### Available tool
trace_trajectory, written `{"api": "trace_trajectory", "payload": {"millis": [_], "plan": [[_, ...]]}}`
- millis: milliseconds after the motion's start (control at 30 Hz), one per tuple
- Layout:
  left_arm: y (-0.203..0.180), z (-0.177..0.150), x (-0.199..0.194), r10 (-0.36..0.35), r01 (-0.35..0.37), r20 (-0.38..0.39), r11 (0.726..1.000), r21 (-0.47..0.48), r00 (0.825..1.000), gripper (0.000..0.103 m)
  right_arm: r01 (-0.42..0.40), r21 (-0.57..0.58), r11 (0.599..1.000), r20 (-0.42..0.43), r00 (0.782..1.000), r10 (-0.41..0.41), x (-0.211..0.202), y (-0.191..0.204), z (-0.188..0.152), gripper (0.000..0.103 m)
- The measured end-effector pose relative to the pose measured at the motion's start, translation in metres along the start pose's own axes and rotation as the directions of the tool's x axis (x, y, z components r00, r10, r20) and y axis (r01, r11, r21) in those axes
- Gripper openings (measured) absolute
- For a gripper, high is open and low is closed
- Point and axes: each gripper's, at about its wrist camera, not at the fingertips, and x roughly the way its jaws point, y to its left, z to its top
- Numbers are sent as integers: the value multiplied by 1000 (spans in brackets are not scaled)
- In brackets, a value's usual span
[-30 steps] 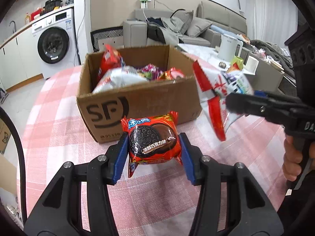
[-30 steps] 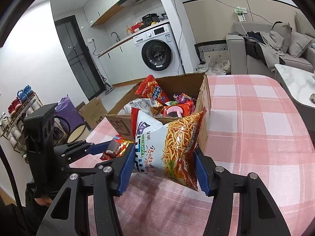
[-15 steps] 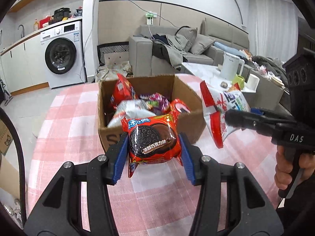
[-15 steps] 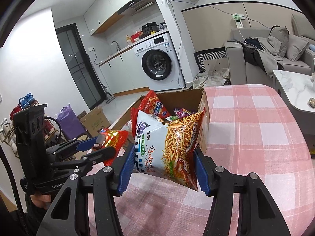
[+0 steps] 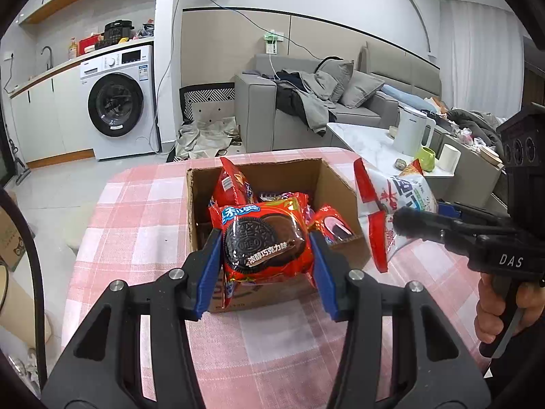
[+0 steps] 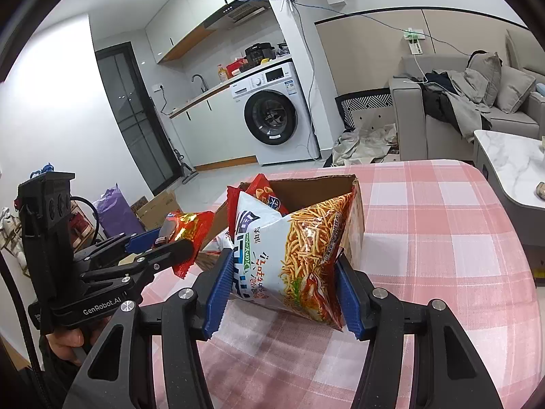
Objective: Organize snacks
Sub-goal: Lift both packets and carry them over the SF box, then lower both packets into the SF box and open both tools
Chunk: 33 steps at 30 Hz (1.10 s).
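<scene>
I have the left tool (image 5: 262, 255) pinching the cookie pack (image 5: 264, 242) above the box (image 5: 272, 173); the right tool (image 6: 282, 289) pinches the chip bag (image 6: 293, 255) beside it; several snacks already sit inside; I judge these two still need placing.

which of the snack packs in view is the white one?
The stick-snack bag clamped in the right gripper. Its panel is white and blue; the cookie pack in the left gripper is red.
</scene>
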Motion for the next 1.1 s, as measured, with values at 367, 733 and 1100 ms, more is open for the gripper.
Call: {"api": "trace_trajectory", "payload": {"millis": [367,733,1100], "plan": [[-2,13,22,8,-8,1,1000,-4,1000,47,-5,-6,1000,-11,1000,5,14,1,15,57],[13,28,52,31,-31,-5,999,-38,1000,47,6,3,1000,-37,999,-6,36,-5,29,57],[23,38,80,45,-46,-23,998,-53,999,47,25,3,1000,-68,997,-25,78,-11,41,57]]}}
